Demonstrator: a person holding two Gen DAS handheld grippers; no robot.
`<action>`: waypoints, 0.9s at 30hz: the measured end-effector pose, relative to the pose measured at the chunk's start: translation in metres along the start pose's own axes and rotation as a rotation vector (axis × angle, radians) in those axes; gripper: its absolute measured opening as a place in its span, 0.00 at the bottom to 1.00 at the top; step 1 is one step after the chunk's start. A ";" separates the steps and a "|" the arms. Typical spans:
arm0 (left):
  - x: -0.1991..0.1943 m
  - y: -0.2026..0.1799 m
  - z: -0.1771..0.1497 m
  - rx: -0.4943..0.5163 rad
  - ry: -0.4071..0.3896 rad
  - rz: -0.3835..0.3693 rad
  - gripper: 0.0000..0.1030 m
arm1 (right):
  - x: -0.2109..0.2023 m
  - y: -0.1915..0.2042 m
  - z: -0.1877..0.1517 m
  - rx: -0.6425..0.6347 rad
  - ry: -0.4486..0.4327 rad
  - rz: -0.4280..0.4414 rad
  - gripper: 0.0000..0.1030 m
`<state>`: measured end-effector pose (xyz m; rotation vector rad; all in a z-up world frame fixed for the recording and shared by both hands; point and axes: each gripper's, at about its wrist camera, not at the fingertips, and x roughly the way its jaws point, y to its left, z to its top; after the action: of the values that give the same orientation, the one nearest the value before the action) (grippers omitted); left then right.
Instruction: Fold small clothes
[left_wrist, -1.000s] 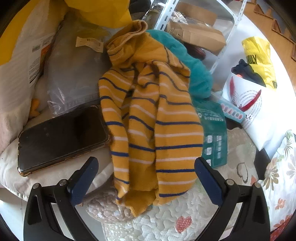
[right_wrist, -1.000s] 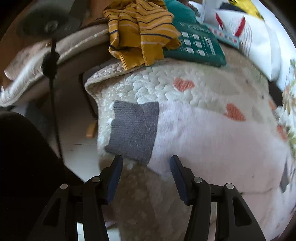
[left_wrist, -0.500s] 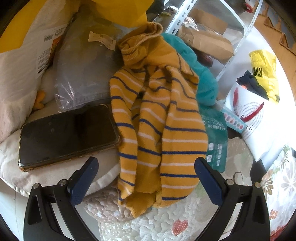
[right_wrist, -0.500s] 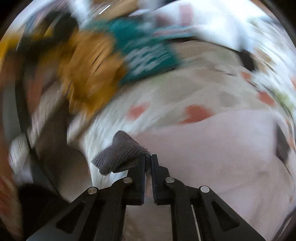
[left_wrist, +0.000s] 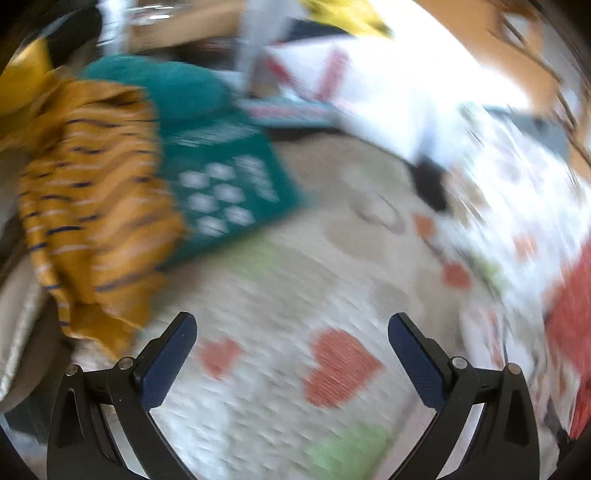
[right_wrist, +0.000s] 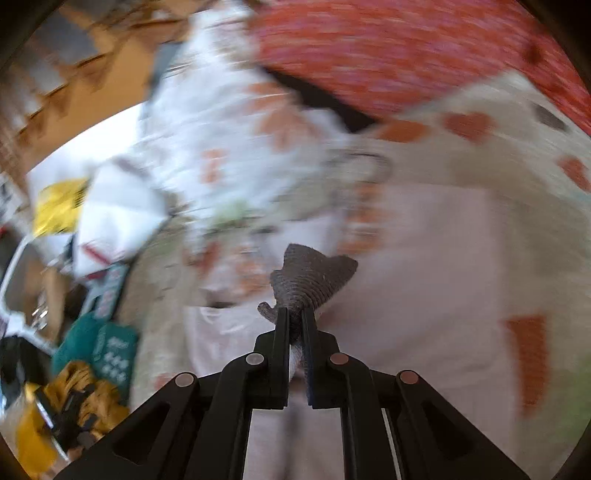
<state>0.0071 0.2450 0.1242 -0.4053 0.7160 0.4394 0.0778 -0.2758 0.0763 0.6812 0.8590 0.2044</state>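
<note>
Over the heart-print quilt (left_wrist: 280, 295) the left gripper (left_wrist: 291, 336) hangs with its jaws spread wide and nothing between its blue pads (left_wrist: 168, 363); the quilt below shows two red hearts between the fingers. At the left edge of that blurred view one yellow striped garment (left_wrist: 96, 206) lies crumpled, touching one teal packet (left_wrist: 225, 192) with white squares beside it, and a teal cloth (left_wrist: 173, 88) sits just behind both. Further right stands a white bag (left_wrist: 373, 96) with red marks. On the right wrist view, the right gripper (right_wrist: 295, 314) has its jaws pinched fully together on one small grey knitted cloth (right_wrist: 314, 277), which bunches and fans out past the fingertips above a pale pink sheet (right_wrist: 424, 295). A red cushion (right_wrist: 406, 51) fills the top of that view.
</note>
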 end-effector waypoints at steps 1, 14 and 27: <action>0.005 -0.017 -0.006 0.037 0.028 -0.030 1.00 | -0.002 -0.016 -0.002 0.011 0.005 -0.036 0.06; 0.051 -0.136 -0.052 0.272 0.230 -0.170 1.00 | -0.044 -0.119 0.000 0.057 0.015 -0.253 0.14; 0.116 -0.175 -0.054 0.345 0.367 -0.165 0.41 | 0.018 0.000 0.004 -0.294 0.149 0.077 0.40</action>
<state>0.1460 0.1011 0.0418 -0.2172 1.0856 0.0785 0.0921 -0.2700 0.0665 0.4269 0.9233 0.4459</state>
